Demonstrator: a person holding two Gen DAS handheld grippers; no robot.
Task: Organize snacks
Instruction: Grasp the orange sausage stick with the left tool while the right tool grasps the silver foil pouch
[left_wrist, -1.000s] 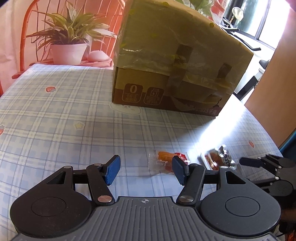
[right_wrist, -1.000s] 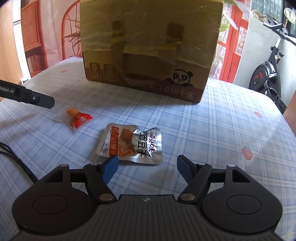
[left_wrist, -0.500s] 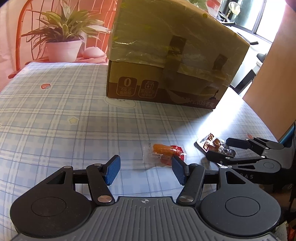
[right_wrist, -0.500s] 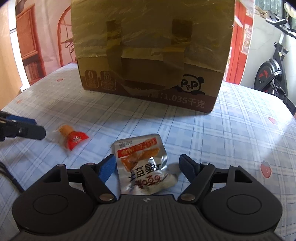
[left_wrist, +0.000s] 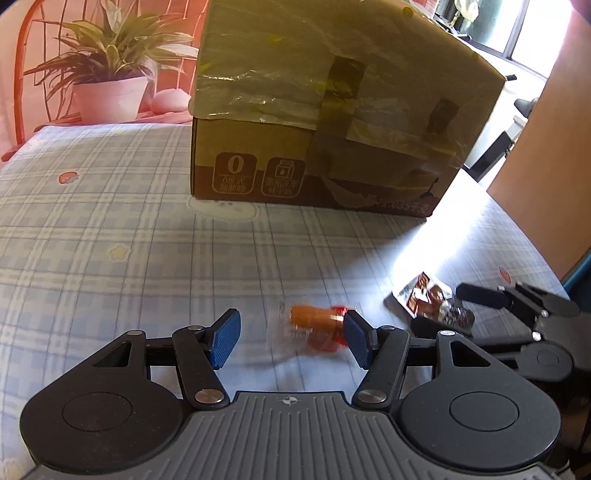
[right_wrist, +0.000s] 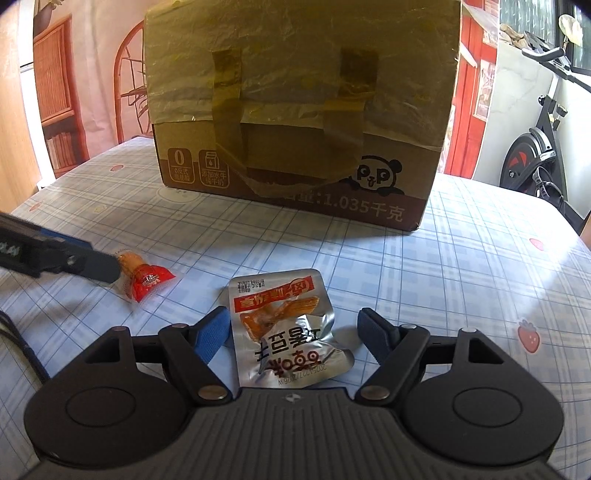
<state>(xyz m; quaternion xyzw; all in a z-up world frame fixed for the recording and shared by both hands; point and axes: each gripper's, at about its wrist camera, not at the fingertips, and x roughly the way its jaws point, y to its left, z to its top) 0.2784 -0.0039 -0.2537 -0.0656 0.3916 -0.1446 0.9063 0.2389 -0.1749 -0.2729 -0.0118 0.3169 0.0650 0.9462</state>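
- Since earlier: foil pack (right_wrist: 286, 328) now lower centre, between R gripper (right_wrist: 293, 334) fingers; jaws just widened, not touching.
- L gripper (left_wrist: 291, 338) half-open over sausage (left_wrist: 314, 325), no grip.

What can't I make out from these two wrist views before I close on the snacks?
- Brown taped cardboard box: top cut off by both views' upper edges; contents unseen.
- Small orange-and-red wrapped snack: motion-blurred in the left view; left tongs hide one end in the right view.
- Silver foil snack pouch: near edge behind the right tongs' body.

Black claw (left_wrist: 291, 334) w/ blue pads (left_wrist: 223, 341) (silver screws).
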